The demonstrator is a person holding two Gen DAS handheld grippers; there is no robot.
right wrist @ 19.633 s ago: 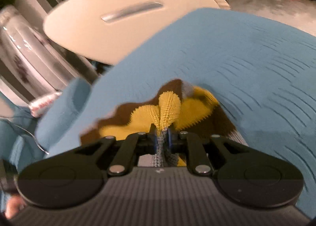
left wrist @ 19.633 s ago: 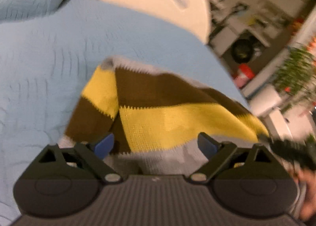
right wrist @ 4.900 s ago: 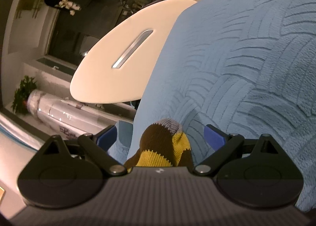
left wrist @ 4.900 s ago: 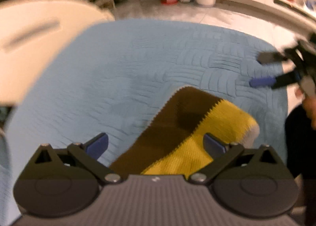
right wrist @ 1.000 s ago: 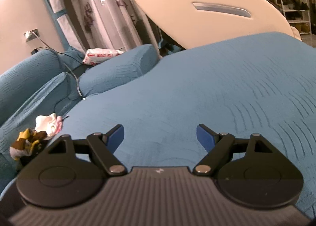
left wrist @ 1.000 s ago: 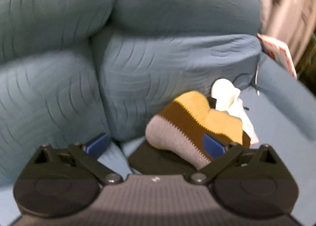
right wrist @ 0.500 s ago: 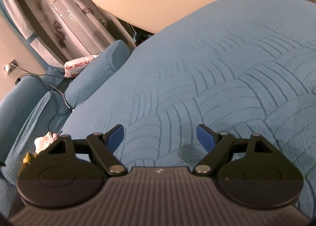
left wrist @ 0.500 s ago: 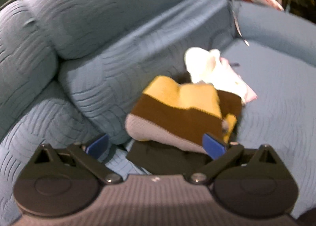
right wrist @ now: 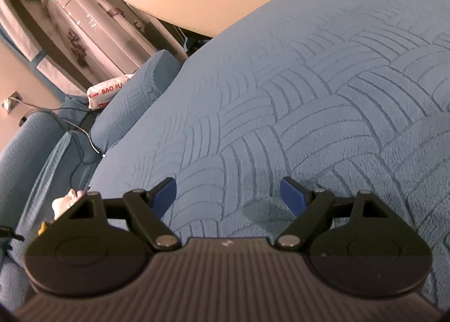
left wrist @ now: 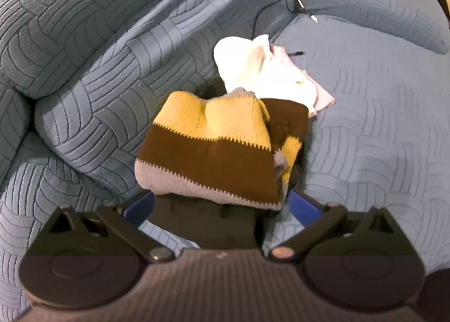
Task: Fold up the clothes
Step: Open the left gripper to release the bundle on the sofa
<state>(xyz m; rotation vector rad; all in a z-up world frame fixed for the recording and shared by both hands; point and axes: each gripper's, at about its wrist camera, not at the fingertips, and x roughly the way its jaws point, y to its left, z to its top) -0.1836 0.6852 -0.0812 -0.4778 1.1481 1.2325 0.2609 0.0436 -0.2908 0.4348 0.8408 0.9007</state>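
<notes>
Now the folded striped sweater [left wrist: 213,153] lies on a dark garment [left wrist: 208,226] at the sofa seat's [left wrist: 379,125] back edge, against the cushions; the left gripper [left wrist: 222,208] gapes around it; the right gripper [right wrist: 227,195] hangs spread and empty above the seat.

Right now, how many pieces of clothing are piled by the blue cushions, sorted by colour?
Striped yellow, brown and grey knitted sweater: 1
Black folded garment under it: 1
White crumpled cloth: 1
Pale pink cloth beneath the white: 1
Total: 4

Folded striped sweater [left wrist: 213,150], earlier on the bedspread [right wrist: 323,97], now atop the dark garment [left wrist: 205,223] by the cushions [left wrist: 92,91].
</notes>
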